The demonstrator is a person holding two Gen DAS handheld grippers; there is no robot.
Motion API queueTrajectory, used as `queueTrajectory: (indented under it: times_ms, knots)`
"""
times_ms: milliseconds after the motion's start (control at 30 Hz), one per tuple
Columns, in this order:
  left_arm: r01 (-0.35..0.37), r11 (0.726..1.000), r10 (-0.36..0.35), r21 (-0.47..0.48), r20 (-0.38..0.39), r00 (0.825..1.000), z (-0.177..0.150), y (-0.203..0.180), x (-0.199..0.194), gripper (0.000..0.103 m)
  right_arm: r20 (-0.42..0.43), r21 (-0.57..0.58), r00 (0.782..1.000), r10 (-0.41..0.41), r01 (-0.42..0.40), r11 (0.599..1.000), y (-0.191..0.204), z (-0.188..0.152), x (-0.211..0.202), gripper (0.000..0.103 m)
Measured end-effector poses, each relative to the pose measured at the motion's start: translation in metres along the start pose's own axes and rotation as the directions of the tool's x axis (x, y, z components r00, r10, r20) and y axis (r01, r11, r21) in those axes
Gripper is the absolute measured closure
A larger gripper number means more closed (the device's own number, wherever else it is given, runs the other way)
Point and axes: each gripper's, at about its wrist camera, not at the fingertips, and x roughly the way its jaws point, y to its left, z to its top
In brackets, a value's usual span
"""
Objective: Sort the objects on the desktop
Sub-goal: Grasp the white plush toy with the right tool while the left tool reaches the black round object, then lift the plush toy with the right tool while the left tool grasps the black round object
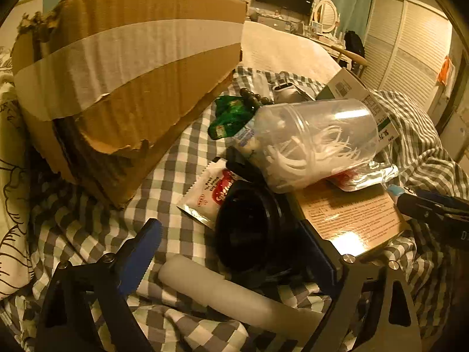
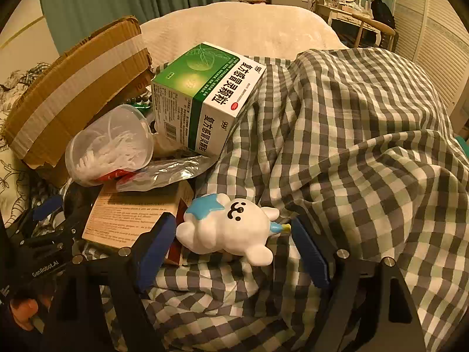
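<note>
we see a heap of small things on a grey-and-white checked cloth (image 2: 351, 152) spread over a bed. our left gripper (image 1: 234, 252) hangs with its 2 blue pads wide apart – a round black lid-like object (image 1: 249, 228) and a pale white roll (image 1: 234, 293) lie between them, and neither pad presses on either, so it holds nothing. just beyond sit a red-and-white sachet (image 1: 208, 193), a clear plastic cup (image 1: 316, 140) tipped on its side with white floss picks inside, a green wrapper (image 1: 231, 117) and a string of dark beads (image 1: 255, 99). a torn cardboard box (image 1: 123, 82) with a pale tape band stands to the left. our right gripper (image 2: 234, 249) is also spread wide, with a white toy figure (image 2: 228, 228) that has a blue patch and a drawn face lying on the cloth between its pads – the left pad looks just beside the toy, the right pad apart from it, and we see no squeeze. a tan printed box (image 2: 132, 214) lies touching the toy's left, under a clear crinkled bag (image 2: 164, 173), and a green-and-white medicine box (image 2: 205, 99) leans tilted behind. the left gripper shows at the lower left of the right wrist view, a fingertip (image 2: 23, 308) below it.
</note>
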Motion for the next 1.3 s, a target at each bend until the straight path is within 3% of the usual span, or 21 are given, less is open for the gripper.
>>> queueTrajectory:
  times_ms: [267, 333, 533, 933, 1133, 1300]
  knots:
    - [0.039, 0.999, -0.039, 0.001, 0.006, 0.999, -0.002, 0.0, -0.005, 0.029, -0.004, -0.033, 1.0, -0.024, 0.024, 0.999, 0.007, -0.004, 0.002, 0.021]
    - [0.061, 0.998, -0.061, 0.007, 0.007, 0.998, -0.003, -0.002, -0.006, 0.043, -0.006, -0.038, 1.0, -0.029, 0.028, 0.999, 0.008, -0.004, 0.003, 0.02]
    - [0.101, 0.994, -0.101, 0.033, 0.01, 0.995, -0.001, -0.009, -0.008, 0.07, -0.014, -0.047, 0.999, -0.04, 0.039, 0.998, 0.012, -0.004, 0.008, 0.017]
    - [0.143, 0.99, -0.142, -0.013, 0.013, 0.99, -0.001, -0.003, -0.011, 0.081, -0.048, -0.055, 0.997, -0.052, 0.049, 0.997, 0.014, -0.005, 0.019, 0.016]
    - [0.161, 0.987, -0.161, -0.03, 0.017, 0.987, -0.001, 0.001, -0.014, 0.086, -0.032, -0.082, 0.998, -0.054, 0.051, 0.995, 0.02, -0.006, 0.013, 0.032]
    - [0.169, 0.985, -0.168, -0.035, 0.026, 0.985, 0.0, 0.001, -0.019, 0.089, -0.013, -0.084, 0.999, -0.049, 0.048, 0.995, 0.02, -0.007, 0.007, 0.036]
